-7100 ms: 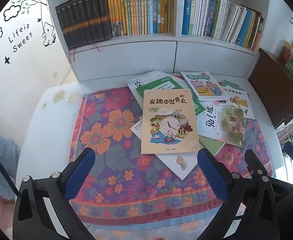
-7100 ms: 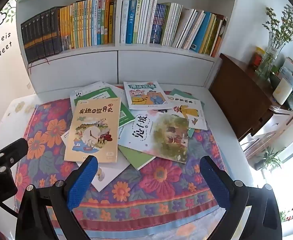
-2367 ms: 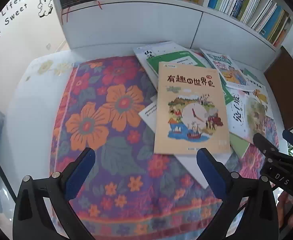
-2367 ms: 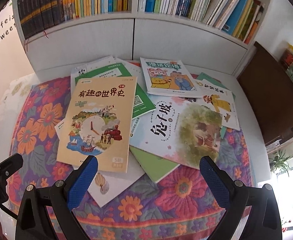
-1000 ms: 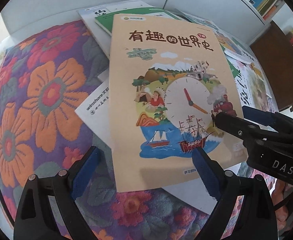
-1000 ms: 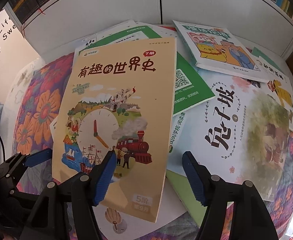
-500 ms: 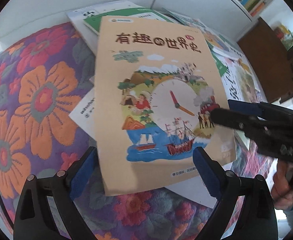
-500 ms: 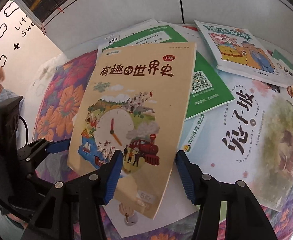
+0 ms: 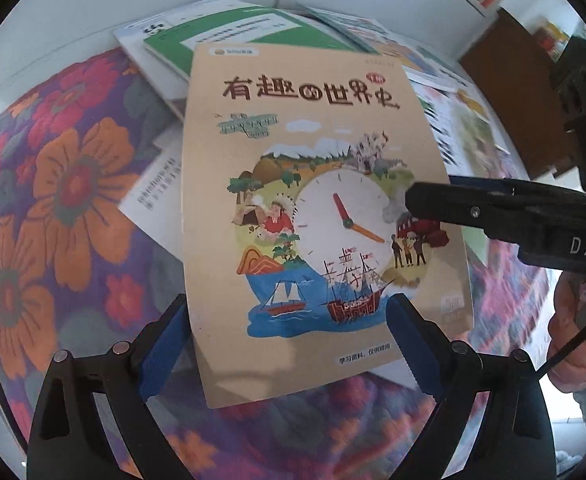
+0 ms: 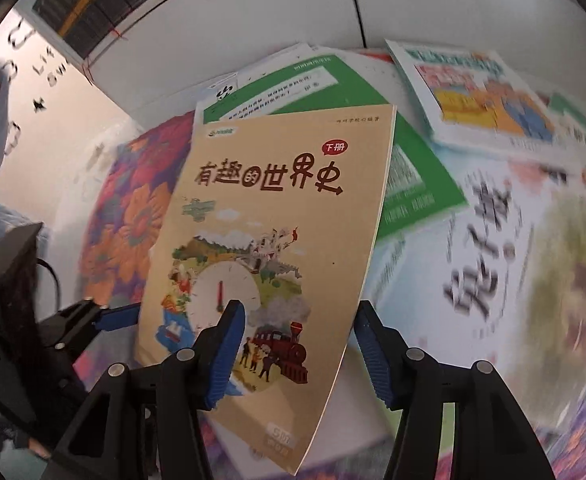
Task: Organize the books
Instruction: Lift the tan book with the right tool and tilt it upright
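The task had barely begun: the tan history book [image 9: 317,208] sat atop the scattered pile of other books [image 10: 473,184] on the floral cloth [image 9: 65,208], none yet stacked. The left gripper [image 9: 289,344] spread its fingers around the book's near edge. The right gripper [image 10: 299,344], half-open, straddled its right edge, possibly lifting it, though blur obscured contact.

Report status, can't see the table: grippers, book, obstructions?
Left gripper open at tan illustrated paperback's bottom edge. Right gripper open, straddling its right edge. Underneath, green book.
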`<act>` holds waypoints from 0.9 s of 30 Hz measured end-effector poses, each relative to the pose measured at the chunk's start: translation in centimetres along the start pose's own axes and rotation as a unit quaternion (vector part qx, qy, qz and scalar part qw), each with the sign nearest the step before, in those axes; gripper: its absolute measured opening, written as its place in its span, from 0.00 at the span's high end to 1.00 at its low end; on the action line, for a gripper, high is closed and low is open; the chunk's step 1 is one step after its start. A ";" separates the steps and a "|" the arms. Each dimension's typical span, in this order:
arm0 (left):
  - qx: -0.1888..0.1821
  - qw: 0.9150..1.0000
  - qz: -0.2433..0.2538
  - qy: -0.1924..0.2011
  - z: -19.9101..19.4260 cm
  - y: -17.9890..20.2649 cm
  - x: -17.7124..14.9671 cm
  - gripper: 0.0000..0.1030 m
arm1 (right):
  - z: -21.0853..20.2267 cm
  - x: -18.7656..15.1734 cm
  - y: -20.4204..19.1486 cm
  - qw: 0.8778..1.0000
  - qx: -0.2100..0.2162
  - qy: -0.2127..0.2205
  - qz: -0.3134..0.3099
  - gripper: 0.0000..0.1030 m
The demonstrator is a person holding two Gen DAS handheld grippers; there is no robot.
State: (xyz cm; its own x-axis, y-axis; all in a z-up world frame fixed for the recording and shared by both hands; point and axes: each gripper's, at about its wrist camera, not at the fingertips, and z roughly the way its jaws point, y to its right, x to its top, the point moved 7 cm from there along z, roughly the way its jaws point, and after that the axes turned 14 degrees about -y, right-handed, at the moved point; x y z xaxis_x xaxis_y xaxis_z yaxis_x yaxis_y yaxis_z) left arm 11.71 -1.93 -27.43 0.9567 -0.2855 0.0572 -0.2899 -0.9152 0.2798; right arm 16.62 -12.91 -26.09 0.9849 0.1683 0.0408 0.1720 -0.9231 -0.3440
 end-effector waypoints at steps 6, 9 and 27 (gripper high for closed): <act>0.020 0.998 0.056 -0.019 0.7 5.2 -2.3 0.09 | -1.4 -5.2 2.1 0.999 0.014 -0.014 0.035 0.46; 0.007 0.996 0.082 -0.032 1.3 7.8 -3.5 0.09 | -2.8 -7.5 4.2 0.997 0.025 -0.008 0.070 0.46; -0.055 0.998 0.000 -0.028 2.4 7.4 -6.2 0.08 | -0.8 -14.8 8.1 0.995 -0.004 -0.014 0.101 0.46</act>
State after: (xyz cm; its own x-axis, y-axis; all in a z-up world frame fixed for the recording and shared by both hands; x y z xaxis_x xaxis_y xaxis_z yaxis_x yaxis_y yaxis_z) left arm 3.56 -7.63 -27.96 0.9526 -0.3043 0.0050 -0.2828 -0.8792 0.3834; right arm 3.40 -23.14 -28.69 0.9984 -0.0116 -0.0549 -0.0294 -0.9420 -0.3343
